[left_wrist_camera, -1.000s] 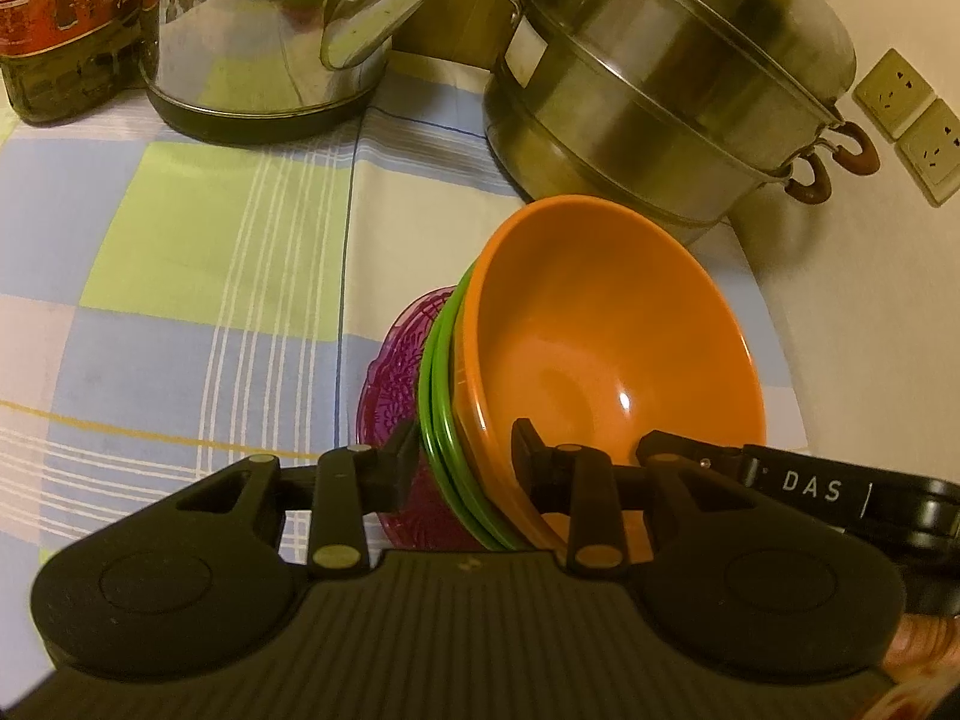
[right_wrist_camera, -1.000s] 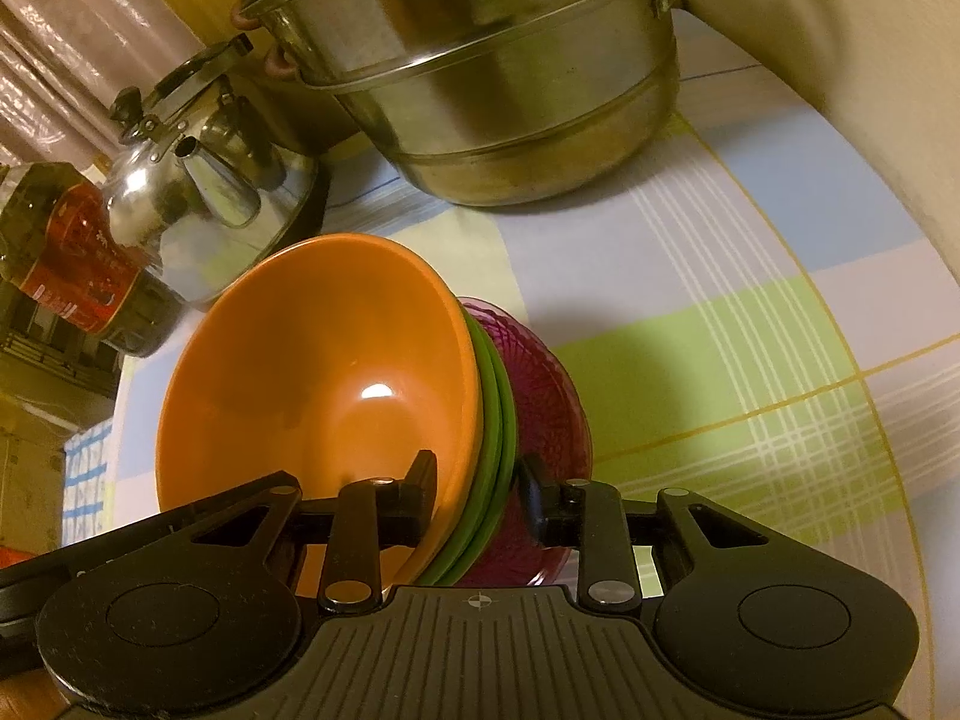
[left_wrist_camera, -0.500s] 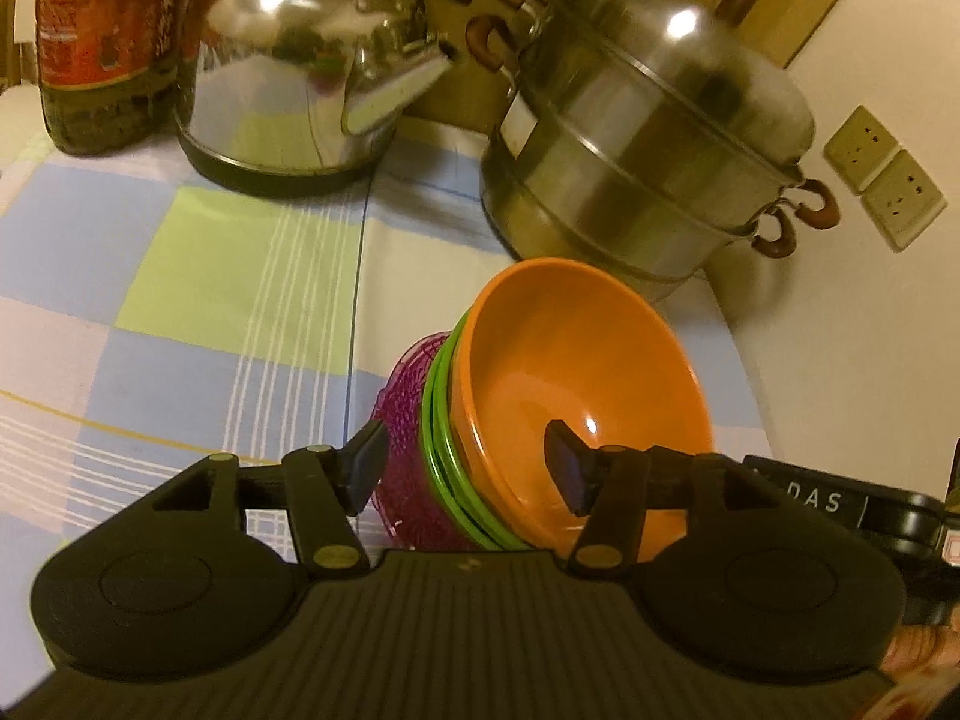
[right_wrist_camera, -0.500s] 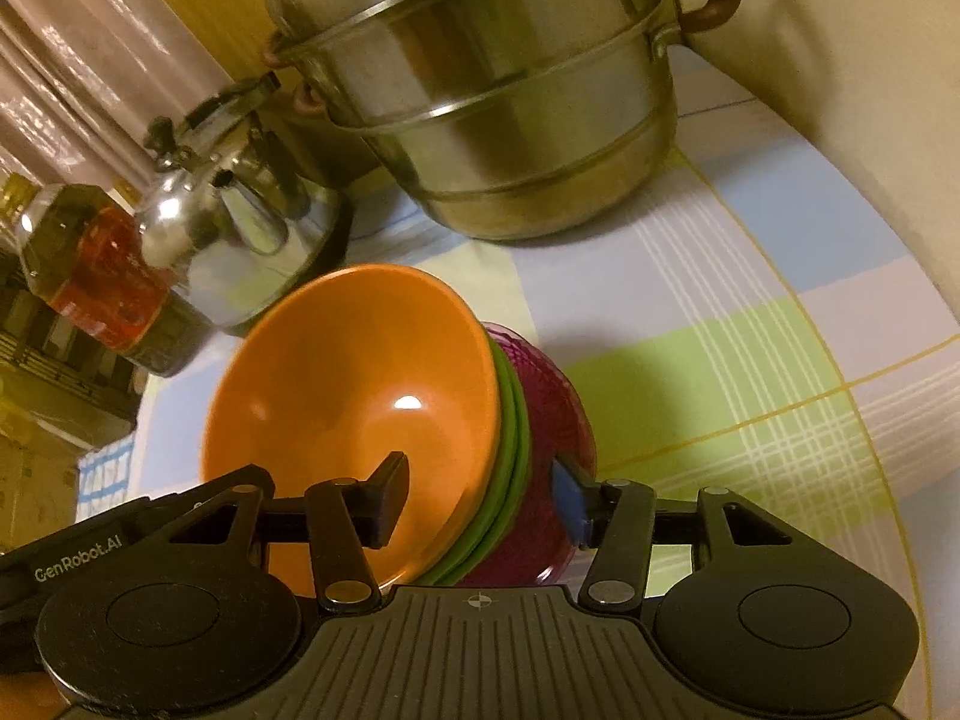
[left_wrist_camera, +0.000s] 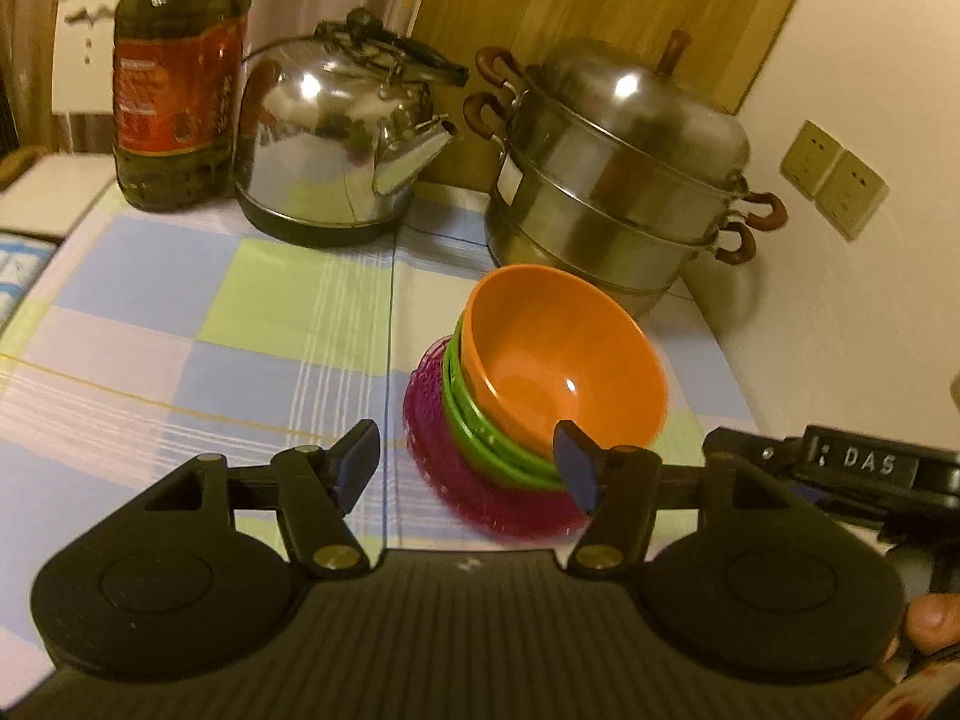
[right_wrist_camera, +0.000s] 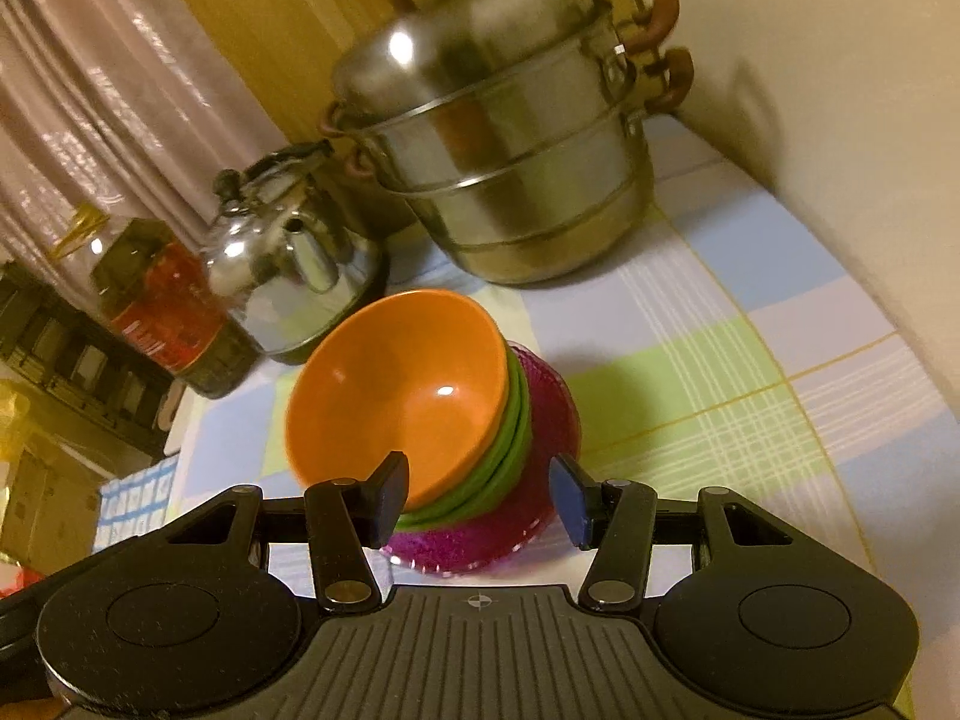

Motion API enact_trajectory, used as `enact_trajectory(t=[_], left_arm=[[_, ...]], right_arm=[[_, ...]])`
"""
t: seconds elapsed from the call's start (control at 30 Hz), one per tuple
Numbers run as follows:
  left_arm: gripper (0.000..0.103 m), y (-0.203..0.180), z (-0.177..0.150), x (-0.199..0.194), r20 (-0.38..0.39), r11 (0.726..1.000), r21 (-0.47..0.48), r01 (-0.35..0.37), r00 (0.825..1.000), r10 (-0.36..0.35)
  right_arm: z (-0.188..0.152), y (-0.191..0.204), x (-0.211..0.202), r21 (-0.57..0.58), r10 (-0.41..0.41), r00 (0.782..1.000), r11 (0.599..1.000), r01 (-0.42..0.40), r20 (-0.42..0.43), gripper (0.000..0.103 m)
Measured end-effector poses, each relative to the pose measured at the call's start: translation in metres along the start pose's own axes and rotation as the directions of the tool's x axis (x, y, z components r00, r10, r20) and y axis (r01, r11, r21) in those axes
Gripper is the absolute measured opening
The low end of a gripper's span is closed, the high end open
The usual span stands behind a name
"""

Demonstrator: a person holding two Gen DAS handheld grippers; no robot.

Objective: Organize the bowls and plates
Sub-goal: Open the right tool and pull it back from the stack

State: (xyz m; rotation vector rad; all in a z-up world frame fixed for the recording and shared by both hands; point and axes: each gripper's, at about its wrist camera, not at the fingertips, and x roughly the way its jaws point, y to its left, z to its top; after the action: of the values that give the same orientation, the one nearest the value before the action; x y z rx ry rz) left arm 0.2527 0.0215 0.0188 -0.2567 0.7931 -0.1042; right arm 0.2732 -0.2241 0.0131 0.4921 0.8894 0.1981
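An orange bowl [left_wrist_camera: 558,360] sits on top of a stack, over green bowls [left_wrist_camera: 480,426] and a purple glass plate [left_wrist_camera: 444,468], on the checked tablecloth [left_wrist_camera: 240,324]. My left gripper [left_wrist_camera: 468,468] is open and empty, its fingers set wide in front of the stack without touching it. The same stack shows in the right wrist view: orange bowl [right_wrist_camera: 396,396], green bowls [right_wrist_camera: 510,444], purple plate [right_wrist_camera: 540,480]. My right gripper [right_wrist_camera: 480,498] is open and empty, just short of the stack. The right gripper's body [left_wrist_camera: 858,468] shows at the right of the left wrist view.
A steel steamer pot [left_wrist_camera: 618,168] stands just behind the stack, near the wall. A steel kettle [left_wrist_camera: 336,138] and an oil bottle [left_wrist_camera: 174,72] stand at the back left. Wall sockets [left_wrist_camera: 834,174] are on the right wall. The tablecloth's left edge drops off.
Both grippers have opened, let go of the stack and drawn back from it. The stack now rests on the table by itself.
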Motion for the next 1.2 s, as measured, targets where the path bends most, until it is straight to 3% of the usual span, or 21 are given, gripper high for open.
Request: enact_trajectory(t=[0.37, 0.73, 1.0, 1.2], left_arm=[[0.06, -0.009, -0.057, -0.057, 0.023, 0.998, 0.04, -0.046, 0.999, 0.045], [0.06, -0.021, -0.103, -0.106, 0.001, 0.995, 0.097, -0.032, 0.999, 0.032], [0.06, -0.027, -0.125, -0.126, -0.015, 0.989, 0.12, -0.082, 0.996, 0.085], [0.06, -0.026, -0.136, -0.135, -0.022, 0.991, 0.105, -0.084, 0.996, 0.086]], right_arm=[[-0.062, 0.007, -0.062, -0.075, -0.018, 0.999, 0.997, 0.021, 0.035, 0.052], [-0.125, 0.016, -0.113, -0.156, -0.081, 0.995, 0.984, 0.09, 0.063, 0.052], [-0.153, 0.017, -0.142, -0.169, -0.106, 0.992, 0.979, 0.116, 0.07, 0.052], [-0.165, 0.014, -0.153, -0.165, -0.114, 0.991, 0.979, 0.123, 0.065, 0.052]])
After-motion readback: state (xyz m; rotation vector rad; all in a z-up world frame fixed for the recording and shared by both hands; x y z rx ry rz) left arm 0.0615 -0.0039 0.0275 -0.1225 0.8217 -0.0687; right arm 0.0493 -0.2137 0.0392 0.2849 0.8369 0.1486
